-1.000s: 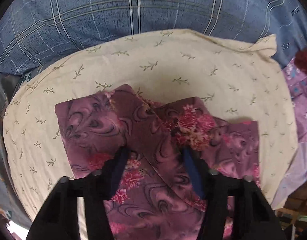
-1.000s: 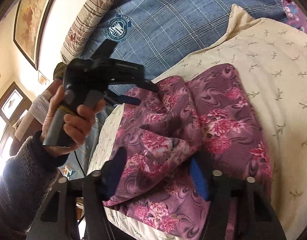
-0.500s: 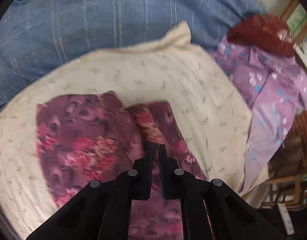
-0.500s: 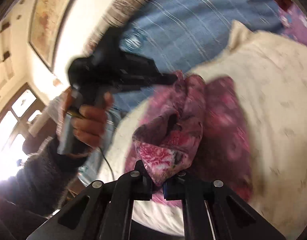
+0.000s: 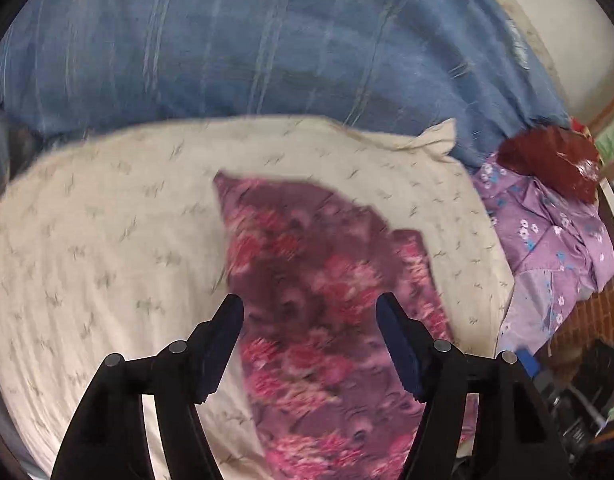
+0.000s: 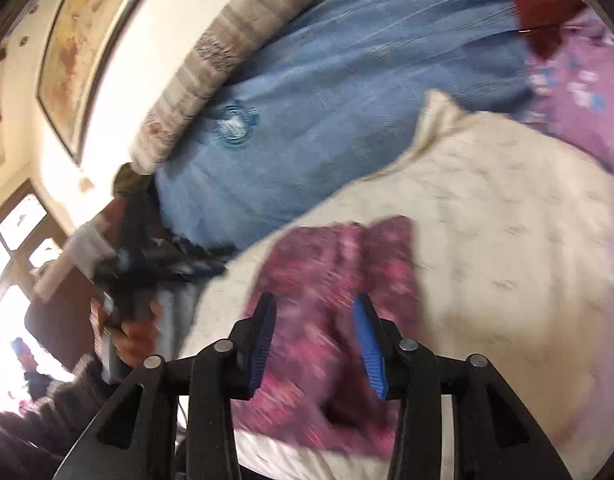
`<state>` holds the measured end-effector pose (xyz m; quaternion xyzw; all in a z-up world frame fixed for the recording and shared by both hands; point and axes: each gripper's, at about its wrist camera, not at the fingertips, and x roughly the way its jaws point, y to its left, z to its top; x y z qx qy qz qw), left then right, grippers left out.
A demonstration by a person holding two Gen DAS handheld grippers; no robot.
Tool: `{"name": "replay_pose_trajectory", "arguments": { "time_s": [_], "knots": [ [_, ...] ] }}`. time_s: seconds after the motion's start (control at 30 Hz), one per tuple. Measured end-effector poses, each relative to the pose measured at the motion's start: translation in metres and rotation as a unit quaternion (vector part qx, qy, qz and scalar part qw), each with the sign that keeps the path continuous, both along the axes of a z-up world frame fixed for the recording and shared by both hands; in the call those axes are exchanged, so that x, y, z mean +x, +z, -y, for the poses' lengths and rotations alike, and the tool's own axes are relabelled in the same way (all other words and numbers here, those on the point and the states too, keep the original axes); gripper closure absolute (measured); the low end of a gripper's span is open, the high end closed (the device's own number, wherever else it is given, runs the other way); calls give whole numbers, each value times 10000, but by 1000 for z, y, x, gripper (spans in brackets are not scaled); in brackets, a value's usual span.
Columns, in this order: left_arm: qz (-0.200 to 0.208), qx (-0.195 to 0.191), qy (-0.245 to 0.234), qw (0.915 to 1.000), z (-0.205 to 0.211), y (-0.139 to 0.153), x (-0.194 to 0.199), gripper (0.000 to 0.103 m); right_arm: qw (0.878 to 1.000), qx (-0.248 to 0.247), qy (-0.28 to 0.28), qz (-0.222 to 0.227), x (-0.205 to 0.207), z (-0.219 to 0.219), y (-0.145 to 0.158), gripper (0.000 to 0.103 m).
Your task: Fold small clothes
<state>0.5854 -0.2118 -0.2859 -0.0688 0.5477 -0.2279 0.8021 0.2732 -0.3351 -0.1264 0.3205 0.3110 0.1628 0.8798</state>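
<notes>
Both grippers have just let go: the left gripper (image 5: 309, 314) and right gripper (image 6: 313, 314) were pinched shut on the cloth (image 5: 319, 300) half a second ago, and their jaws have been opening, nothing held. That fold looks done, though the view is blurry. Now the cloth lies flat on the pillow (image 5: 107, 240), under both grippers.

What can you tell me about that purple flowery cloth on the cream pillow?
The cloth is thin purple fabric with pink-red flowers and dark swirls. It lies folded flat on the cream pillow, one flap overlapping along its right side. Nothing grips it; the left gripper and right gripper hang open above. Blur hides finer detail.
</notes>
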Motion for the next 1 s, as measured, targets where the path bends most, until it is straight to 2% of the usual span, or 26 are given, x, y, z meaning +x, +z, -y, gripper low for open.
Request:
{"name": "replay_pose_trajectory", "arguments": {
  "time_s": [0.1, 0.17, 0.2, 0.3, 0.33, 0.4, 0.43, 0.47, 0.5, 0.53, 0.63, 0.7, 0.73, 0.83, 0.9, 0.93, 0.97, 1.0],
  "knots": [
    [-373, -26, 140, 9992, -7, -29, 10, 39, 9981, 59, 505, -360, 76, -25, -7, 53],
    [-513, -63, 153, 9985, -6, -43, 18, 39, 9960, 9, 590, -664, 104, -38, -22, 54],
    [-529, -91, 141, 9985, -2, -51, 22, 39, 9947, -48, 631, -814, 117, -43, -29, 54],
    [-452, -10, 152, 9989, -1, -63, 28, 39, 9886, -637, 472, -1282, 150, -57, -51, 54],
    [-437, 12, 153, 9989, 0, -68, 30, 38, 9869, -714, 445, -1378, 154, -58, -55, 54],
    [-515, -35, 183, 9985, -3, -75, 32, 38, 9803, -678, 734, -1705, 168, -68, -74, 56],
    [-593, -91, 219, 9980, -4, -79, 34, 41, 9779, -760, 801, -1778, 170, -72, -77, 66],
    [-655, -186, 236, 9974, -4, -80, 34, 44, 9751, -966, 919, -1774, 172, -80, -79, 97],
    [-679, -342, 209, 9969, -3, -79, 34, 56, 9729, -1143, 1058, -1710, 173, -86, -77, 96],
    [-672, -424, 177, 9967, -3, -74, 32, 60, 9748, -1268, 1091, -1473, 168, -89, -66, 96],
    [-344, -486, 141, 9981, 4, -59, 31, 59, 9873, -1132, 838, -734, 146, -70, -26, 96],
    [-133, -401, 165, 9990, 13, -56, 34, 56, 9916, -994, 607, -571, 139, -50, -15, 96],
    [-133, -313, 187, 9992, 17, -60, 36, 54, 9913, -1029, 545, -618, 139, -46, -15, 96],
    [-503, 30, 143, 9986, 36, -91, 45, 53, 9833, -1258, 347, -1271, 149, -28, -54, 96],
    [-612, 179, 155, 9978, 40, -103, 43, 53, 9752, -1408, 288, -1684, 154, -25, -84, 90],
    [-573, 134, 162, 9981, 38, -100, 41, 53, 9739, -1366, 330, -1781, 154, -24, -90, 88],
    [-523, 80, 152, 9985, 34, -94, 38, 54, 9774, -1234, 253, -1697, 149, -20, -86, 80],
    [-474, 35, 125, 9988, 29, -88, 33, 54, 9821, -1011, 212, -1576, 142, -14, -77, 79]
  ]
}}
